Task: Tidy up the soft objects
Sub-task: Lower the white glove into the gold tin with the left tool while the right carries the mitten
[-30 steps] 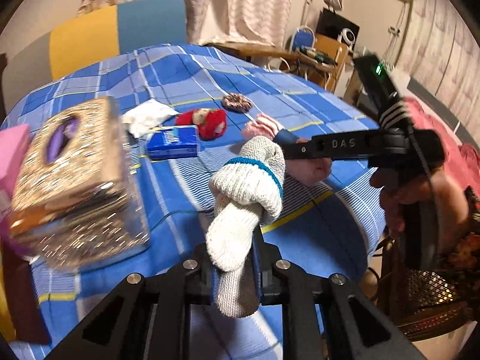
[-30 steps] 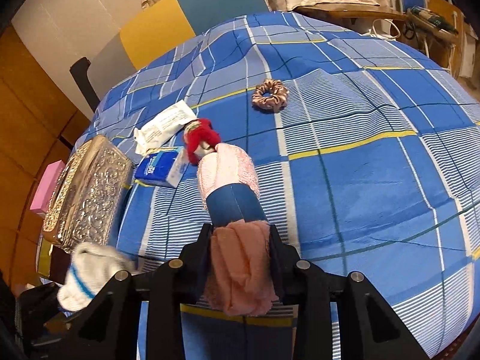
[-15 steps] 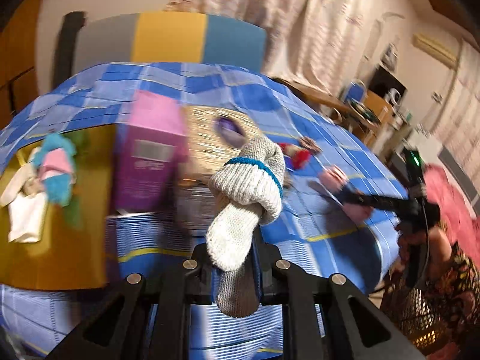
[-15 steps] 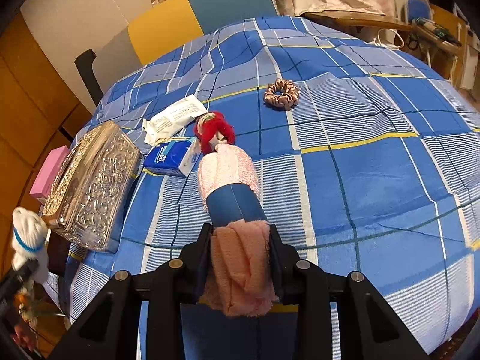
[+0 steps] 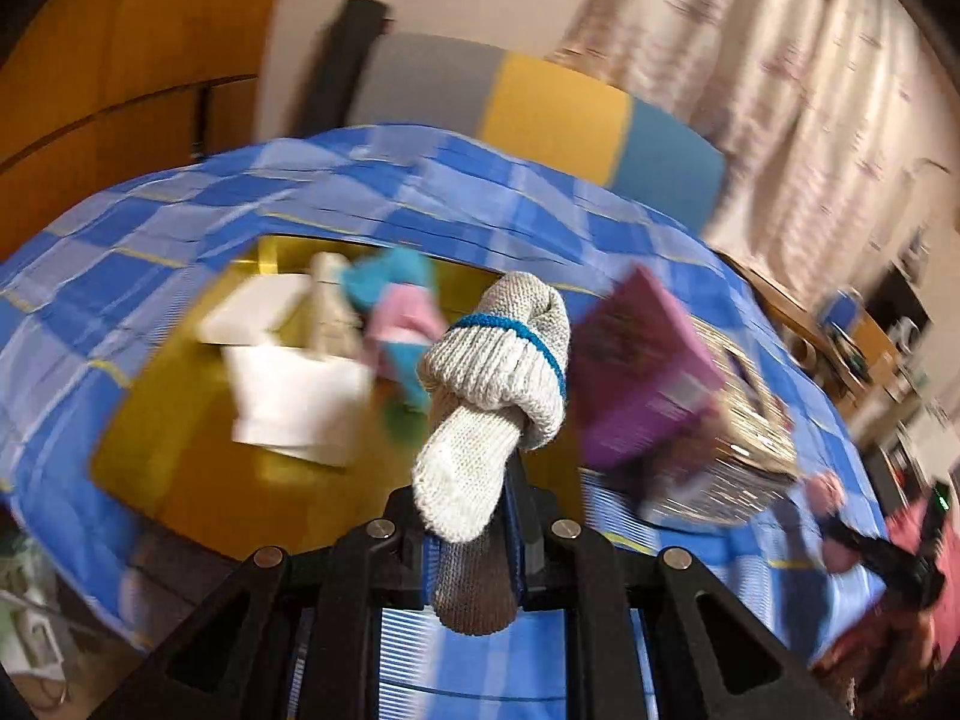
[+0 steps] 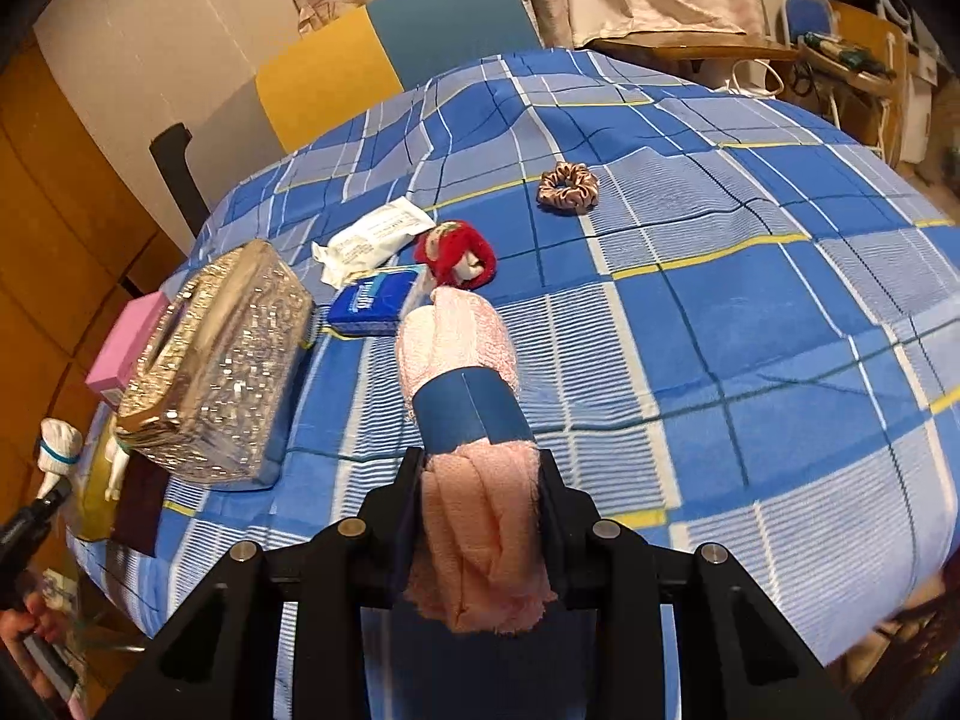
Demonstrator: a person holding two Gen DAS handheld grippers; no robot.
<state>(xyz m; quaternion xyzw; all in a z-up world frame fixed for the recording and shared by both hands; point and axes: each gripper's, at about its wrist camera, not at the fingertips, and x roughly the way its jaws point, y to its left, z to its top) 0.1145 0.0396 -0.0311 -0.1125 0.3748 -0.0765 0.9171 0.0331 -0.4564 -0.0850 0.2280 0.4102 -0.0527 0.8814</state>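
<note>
Swung leftward since a second ago, the left gripper (image 5: 474,516) now looks at a yellow tray (image 5: 180,480) sunk in the blue plaid surface (image 5: 180,210), no longer at the silver tissue box (image 5: 738,456). Its fingers are clamped on a rolled white sock with a blue band (image 5: 492,384), held above the tray's right part. View blurred. On the tray, left of that sock: white folded pieces (image 5: 294,402), then a pink and teal bundle (image 5: 396,324). Right of the sock: purple box (image 5: 642,372), then the tissue box.

Right gripper (image 6: 480,504), little moved, has its fingers clamped on a rolled pink cloth with a blue paper sleeve (image 6: 474,396), above the surface. Left of the roll: tissue box, blue packet (image 6: 372,300). Beyond it: red plush item (image 6: 459,252). Farther right: pink scrunchie (image 6: 567,186).
</note>
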